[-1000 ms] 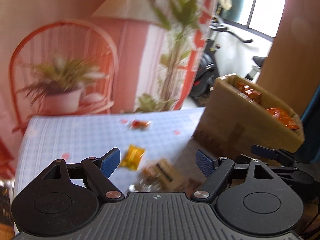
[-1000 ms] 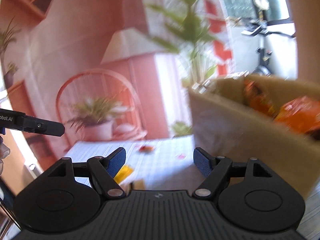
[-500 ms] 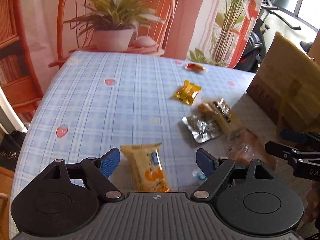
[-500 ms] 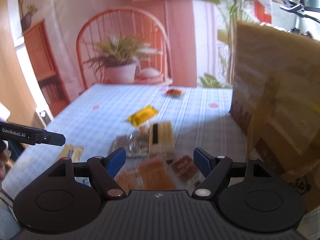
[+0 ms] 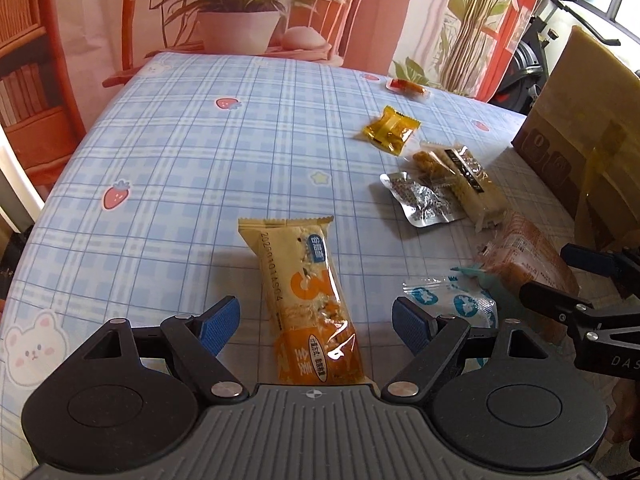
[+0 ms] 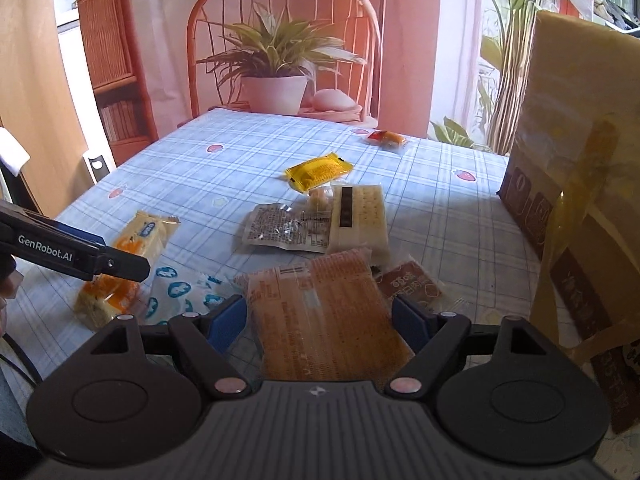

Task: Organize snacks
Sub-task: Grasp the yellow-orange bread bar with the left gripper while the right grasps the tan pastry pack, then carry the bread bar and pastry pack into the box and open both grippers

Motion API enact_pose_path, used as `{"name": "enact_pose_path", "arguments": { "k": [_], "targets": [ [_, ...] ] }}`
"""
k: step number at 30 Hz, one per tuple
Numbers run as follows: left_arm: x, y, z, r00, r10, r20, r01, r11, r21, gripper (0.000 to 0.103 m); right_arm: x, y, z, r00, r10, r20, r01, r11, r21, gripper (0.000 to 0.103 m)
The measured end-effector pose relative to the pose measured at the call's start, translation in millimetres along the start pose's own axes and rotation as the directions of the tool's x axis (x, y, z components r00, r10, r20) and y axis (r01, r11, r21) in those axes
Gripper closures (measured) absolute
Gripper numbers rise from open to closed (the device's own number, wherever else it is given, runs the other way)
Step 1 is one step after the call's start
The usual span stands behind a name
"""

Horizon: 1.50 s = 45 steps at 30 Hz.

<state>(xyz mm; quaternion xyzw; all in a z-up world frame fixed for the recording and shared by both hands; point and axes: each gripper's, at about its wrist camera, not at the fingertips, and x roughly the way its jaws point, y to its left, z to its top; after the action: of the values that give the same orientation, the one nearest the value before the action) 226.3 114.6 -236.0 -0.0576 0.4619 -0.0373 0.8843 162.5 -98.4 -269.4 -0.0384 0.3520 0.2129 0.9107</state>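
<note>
Several wrapped snacks lie on a blue checked tablecloth (image 5: 180, 160). My left gripper (image 5: 316, 322) is open low over the cloth, and a yellow-orange snack bar (image 5: 304, 292) lies lengthwise between its fingers, untouched. My right gripper (image 6: 318, 320) is open, its jaws still opening. An orange-brown packet (image 6: 320, 308) lies flat between them, nearly filling the gap. The bar (image 6: 132, 248) also shows in the right wrist view, behind a left finger (image 6: 80, 256). The right gripper (image 5: 580, 284) shows at the right edge of the left wrist view.
A tall cardboard box (image 6: 580, 160) stands at the table's right. Further out lie a yellow sachet (image 5: 390, 130), a silver foil packet (image 5: 420, 200), a cracker pack (image 6: 358, 216), a small red packet (image 5: 408, 87), a white-blue wrapper (image 6: 180, 288) and a brown packet (image 6: 408, 284).
Both grippers have sunk and tipped down from facing the room and the box to hovering over the snacks. The bar and the orange-brown packet now sit between their fingers.
</note>
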Motion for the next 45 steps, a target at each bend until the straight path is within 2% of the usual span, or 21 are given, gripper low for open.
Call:
{"name": "enact_pose_path", "arguments": {
  "k": [8, 10, 12, 14, 22, 30, 36, 41, 45],
  "targets": [
    [5, -3, -7, 1.0, 0.005, -0.007, -0.005, 1.0, -0.009, 0.021, 3, -9, -4, 1.0, 0.023, -0.003, -0.023, 0.999, 0.038, 0.021],
    [4, -4, -7, 1.0, 0.016, 0.005, -0.016, 1.0, -0.001, 0.029, 2, -10, -4, 1.0, 0.027, 0.001, -0.027, 0.999, 0.04, 0.022],
    [2, -5, -7, 1.0, 0.026, 0.017, -0.026, 1.0, 0.01, 0.049, 2, -10, -4, 0.999, 0.032, 0.004, -0.032, 0.999, 0.041, 0.023],
    [2, -4, -6, 0.999, 0.022, 0.023, -0.022, 1.0, 0.004, 0.054, 2, -11, -4, 0.999, 0.034, 0.006, -0.034, 0.999, 0.043, 0.023],
    [2, -12, -11, 0.999, -0.02, 0.04, 0.019, 0.999, 0.044, 0.054, 4, -12, -7, 0.999, 0.037, 0.011, -0.038, 0.997, 0.064, 0.02],
    [5, -23, -15, 0.998, 0.008, 0.056, -0.013, 0.995, 0.099, 0.054, 5, -15, -11, 0.999, 0.045, 0.017, -0.046, 0.995, 0.088, 0.019],
    [6, -26, -18, 0.997, 0.02, 0.075, -0.027, 0.996, 0.091, 0.054, 3, -15, -12, 0.999, 0.045, 0.018, -0.047, 0.994, 0.099, 0.02],
    [4, -23, -18, 0.997, 0.005, 0.079, -0.011, 0.997, 0.072, 0.054, 7, -13, -12, 0.999, 0.039, 0.003, -0.039, 0.996, 0.08, 0.02],
    [3, -14, -17, 0.997, -0.015, 0.081, 0.014, 1.0, 0.021, 0.058, 11, -17, -11, 0.998, 0.06, -0.002, -0.059, 0.993, 0.107, 0.021]
  ]
}}
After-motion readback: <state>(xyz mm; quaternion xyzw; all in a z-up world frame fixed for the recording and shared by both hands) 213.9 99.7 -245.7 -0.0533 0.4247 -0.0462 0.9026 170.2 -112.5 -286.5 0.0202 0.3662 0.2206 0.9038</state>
